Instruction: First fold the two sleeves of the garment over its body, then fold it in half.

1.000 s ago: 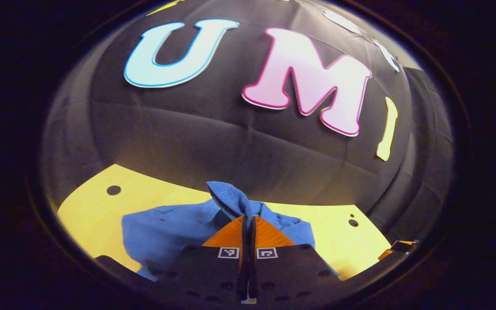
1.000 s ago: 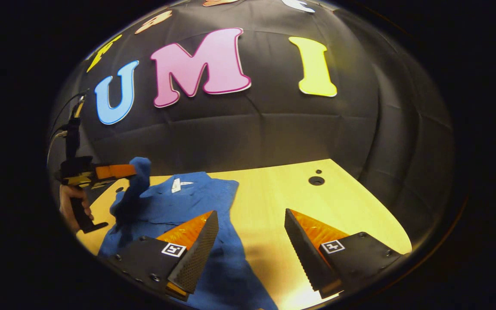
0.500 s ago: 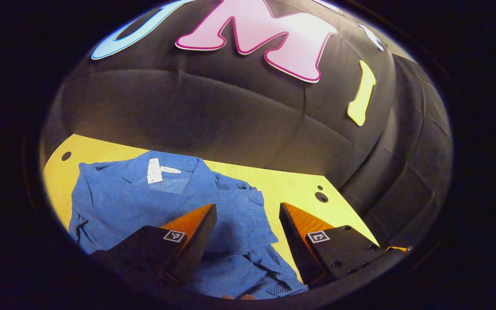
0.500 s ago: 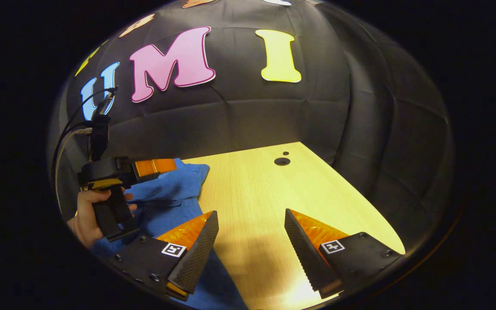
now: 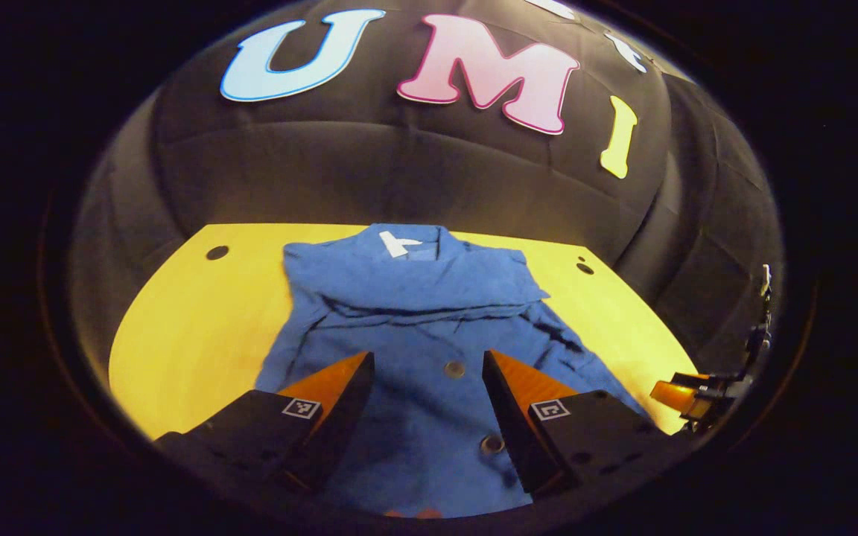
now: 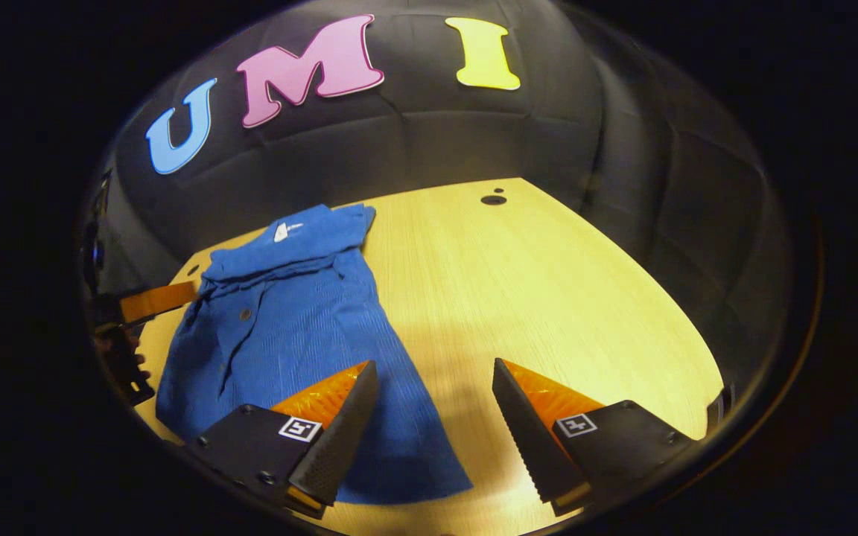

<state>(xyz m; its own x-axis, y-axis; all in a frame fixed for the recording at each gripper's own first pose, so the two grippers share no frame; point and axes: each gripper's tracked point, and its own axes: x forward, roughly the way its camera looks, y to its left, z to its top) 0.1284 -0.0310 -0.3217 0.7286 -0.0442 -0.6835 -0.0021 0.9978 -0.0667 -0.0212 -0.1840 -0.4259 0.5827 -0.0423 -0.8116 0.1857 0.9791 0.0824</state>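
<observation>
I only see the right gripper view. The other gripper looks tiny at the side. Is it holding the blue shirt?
Observer: No. In the left gripper view, the left gripper is open, with its fingers spread apart and gripping nothing.
Operator: So what is it pointing at?
Observer: The front of the shirt. A button shows right between its two fingers.
</observation>
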